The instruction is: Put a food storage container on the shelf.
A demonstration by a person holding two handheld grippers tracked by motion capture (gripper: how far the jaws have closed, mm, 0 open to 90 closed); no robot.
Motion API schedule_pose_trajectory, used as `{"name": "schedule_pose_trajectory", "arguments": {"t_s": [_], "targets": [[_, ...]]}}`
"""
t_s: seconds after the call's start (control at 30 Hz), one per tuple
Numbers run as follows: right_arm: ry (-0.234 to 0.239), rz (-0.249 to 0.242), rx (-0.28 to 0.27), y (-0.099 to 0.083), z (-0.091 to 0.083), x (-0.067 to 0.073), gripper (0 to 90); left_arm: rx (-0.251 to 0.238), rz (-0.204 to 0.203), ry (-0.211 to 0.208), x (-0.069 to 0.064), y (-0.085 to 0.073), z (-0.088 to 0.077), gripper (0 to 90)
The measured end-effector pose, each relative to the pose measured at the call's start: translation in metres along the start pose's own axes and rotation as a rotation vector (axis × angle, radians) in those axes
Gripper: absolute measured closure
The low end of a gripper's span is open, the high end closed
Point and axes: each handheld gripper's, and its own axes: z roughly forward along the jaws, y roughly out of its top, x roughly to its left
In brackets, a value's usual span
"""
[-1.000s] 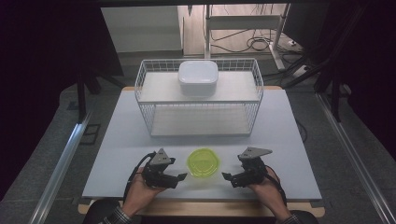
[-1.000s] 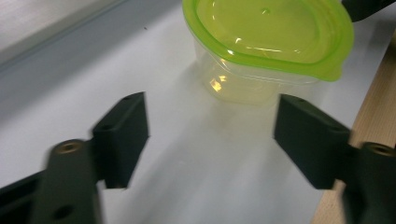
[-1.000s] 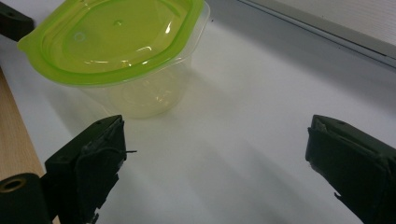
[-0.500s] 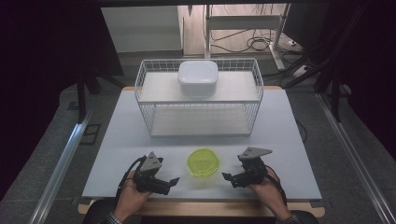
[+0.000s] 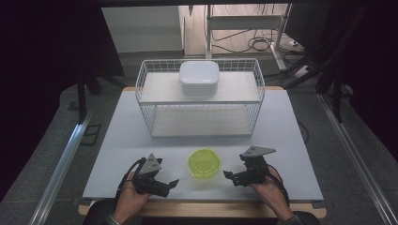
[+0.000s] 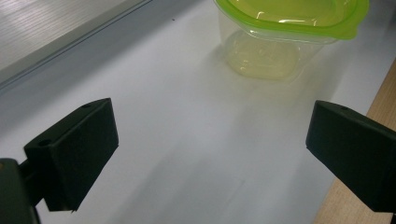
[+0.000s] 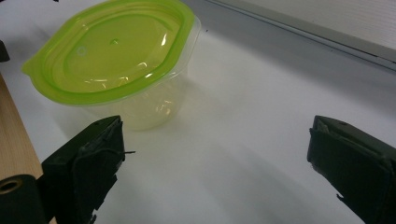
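Note:
A clear tub with a lime-green lid [image 5: 204, 162] stands near the table's front edge, between my two grippers. My left gripper [image 5: 171, 187] lies to its left, pointing toward it, a short way off. Its jaws have just been opening and now stand wide with nothing between them. In the left gripper view the tub [image 6: 280, 28] is ahead at upper right, beyond the left gripper [image 6: 212, 130]. My right gripper [image 5: 229, 178] rests to the tub's right, open and empty. The right gripper view has the tub [image 7: 112, 56] just past the left jaw of the right gripper [image 7: 215, 140].
A white wire rack [image 5: 145, 93] stands at the back of the table, with a white lidded box [image 5: 199, 77] on its upper shelf. The wooden front edge [image 5: 197, 208] runs just below both hands. Bare white tabletop [image 5: 291, 126] lies between rack and grippers.
My left gripper has drawn back from the tub, a little left and toward the front edge, and its jaws have spread wider. The right gripper and the tub have not moved.

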Motion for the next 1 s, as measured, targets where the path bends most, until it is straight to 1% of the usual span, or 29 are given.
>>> {"name": "schedule_pose_trajectory", "arguments": {"t_s": [0.1,0.17,0.23,0.3,0.33,0.43,0.53,0.7,0.83,1.0], "targets": [[0.007,-0.002,0.013,0.003,0.000,0.000,4.6,0.010,0.008,0.004,-0.001,0.000,0.001,2.3],[0.018,0.018,0.009,0.007,-0.001,0.000,4.1,0.014,0.011,0.007,0.000,0.000,0.001,2.3],[0.031,0.043,0.024,0.011,-0.001,-0.001,4.0,0.013,0.007,0.012,0.000,-0.001,0.001,2.3],[0.036,0.048,0.039,0.016,-0.001,-0.002,4.3,0.014,0.005,0.016,0.001,-0.001,0.000,2.4],[0.042,0.053,0.043,0.018,-0.001,-0.003,6.0,0.014,0.002,0.017,0.001,-0.001,0.000,2.4],[0.077,0.090,0.045,0.024,-0.001,-0.006,11.9,0.018,-0.002,0.023,0.002,-0.003,-0.001,2.4],[0.098,0.101,0.037,0.032,0.000,-0.008,19.2,0.018,-0.010,0.023,0.003,-0.004,-0.001,2.6],[0.146,0.122,0.066,0.045,0.011,-0.010,32.1,0.020,-0.004,0.025,0.002,-0.003,-0.001,2.7],[0.196,0.169,0.092,0.052,0.024,-0.012,42.7,0.019,-0.005,0.025,0.002,-0.004,-0.001,2.8],[0.251,0.237,0.120,0.056,0.034,-0.018,55.1,0.028,0.004,0.019,0.002,-0.004,-0.001,2.9]]}}
